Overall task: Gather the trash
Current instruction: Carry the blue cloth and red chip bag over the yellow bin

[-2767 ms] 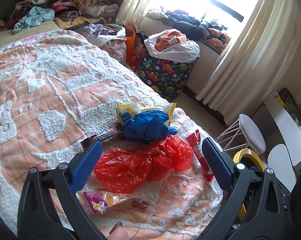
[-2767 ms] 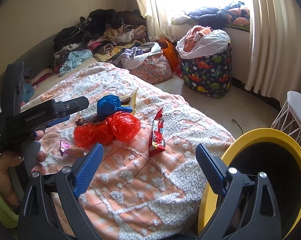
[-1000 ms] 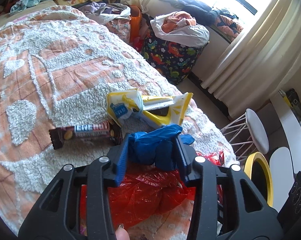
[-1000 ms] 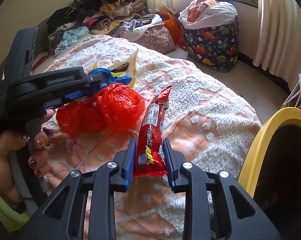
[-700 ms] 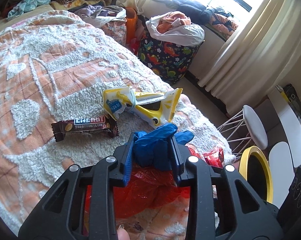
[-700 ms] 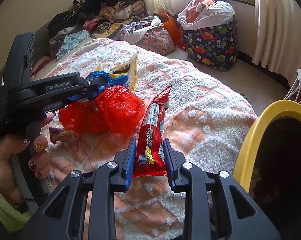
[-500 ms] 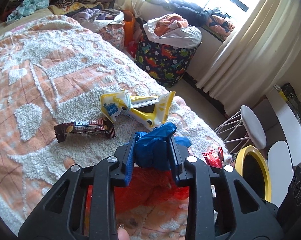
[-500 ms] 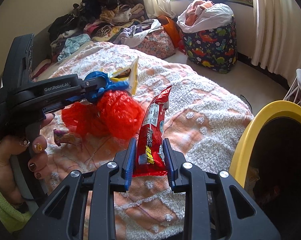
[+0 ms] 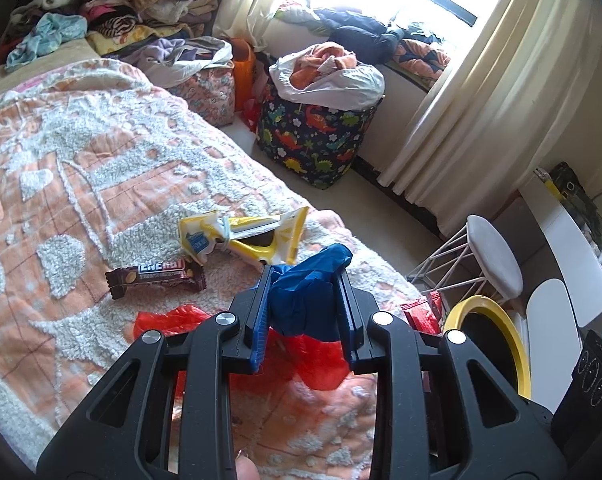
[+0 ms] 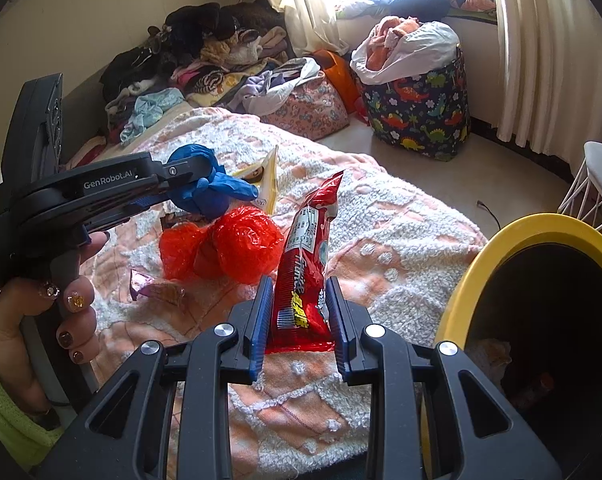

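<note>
blue glove sat pinched in the left gripper above the bed; the right gripper clamped a red wrapper beside the bin. limp glove risked slipping out before reaching it.

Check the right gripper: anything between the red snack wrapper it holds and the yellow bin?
Nothing visible. The right gripper is shut on the red snack wrapper, lifted clear of the bedspread. The yellow bin stands open just to its right, with only open air between.
</note>
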A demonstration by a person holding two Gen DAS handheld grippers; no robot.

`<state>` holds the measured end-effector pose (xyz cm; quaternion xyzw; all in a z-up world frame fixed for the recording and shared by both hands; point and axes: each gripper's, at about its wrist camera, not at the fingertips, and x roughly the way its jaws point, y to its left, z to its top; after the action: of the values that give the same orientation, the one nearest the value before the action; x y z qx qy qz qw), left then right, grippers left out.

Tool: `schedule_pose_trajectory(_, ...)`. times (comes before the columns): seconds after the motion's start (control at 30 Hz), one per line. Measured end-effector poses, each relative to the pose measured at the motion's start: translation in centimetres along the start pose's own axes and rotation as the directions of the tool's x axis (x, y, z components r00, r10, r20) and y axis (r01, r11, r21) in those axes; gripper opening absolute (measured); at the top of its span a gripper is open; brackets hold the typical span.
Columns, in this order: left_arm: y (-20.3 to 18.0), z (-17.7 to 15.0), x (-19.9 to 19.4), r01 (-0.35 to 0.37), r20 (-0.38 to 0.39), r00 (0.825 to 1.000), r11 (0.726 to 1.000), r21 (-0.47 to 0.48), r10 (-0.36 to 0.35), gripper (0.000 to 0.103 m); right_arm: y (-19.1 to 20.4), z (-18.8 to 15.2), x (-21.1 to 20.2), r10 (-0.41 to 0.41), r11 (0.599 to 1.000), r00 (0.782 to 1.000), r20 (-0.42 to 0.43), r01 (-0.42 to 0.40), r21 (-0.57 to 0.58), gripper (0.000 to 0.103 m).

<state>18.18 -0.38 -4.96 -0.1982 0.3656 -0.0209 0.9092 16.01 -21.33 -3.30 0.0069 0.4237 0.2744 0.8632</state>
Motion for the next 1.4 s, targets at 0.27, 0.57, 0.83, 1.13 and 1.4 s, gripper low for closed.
schedule_pose_trajectory(0.27,-2.0,-0.2,-0.6,0.012,0.005,1.0,0.999,0.038,-0.012,0.022,-1.2,0.1,-1.7,-0.009,1.0,0.999,0.036,0.008,0.025,0.026)
schedule_pose_trajectory(0.57,-4.6,-0.8,-1.0,0.036,-0.004,0.999,0.995,0.092,-0.036,0.022,-3.1,-0.1,-3.9,-0.027,0.997,0.996,0.081,0.022,0.072,0.026)
schedule_pose_trajectory(0.83,-6.7,-1.4,-1.1,0.055,-0.014,0.998,0.99,0.134,-0.053,0.022,-4.5,-0.4,-5.7,-0.042,0.995,0.993,0.112,0.031,0.098,0.026)
schedule_pose_trajectory(1.13,-8.8,-2.0,-1.1,0.074,-0.02,0.997,0.982,0.173,-0.071,0.022,-5.6,-1.1,-7.2,-0.063,0.992,0.989,0.132,0.047,0.121,0.026)
schedule_pose_trajectory(1.4,-10.4,-2.6,-1.1,0.09,-0.028,0.996,0.975,0.205,-0.086,0.022,-6.6,-1.8,-8.4,-0.088,0.988,0.986,0.141,0.068,0.142,0.026)
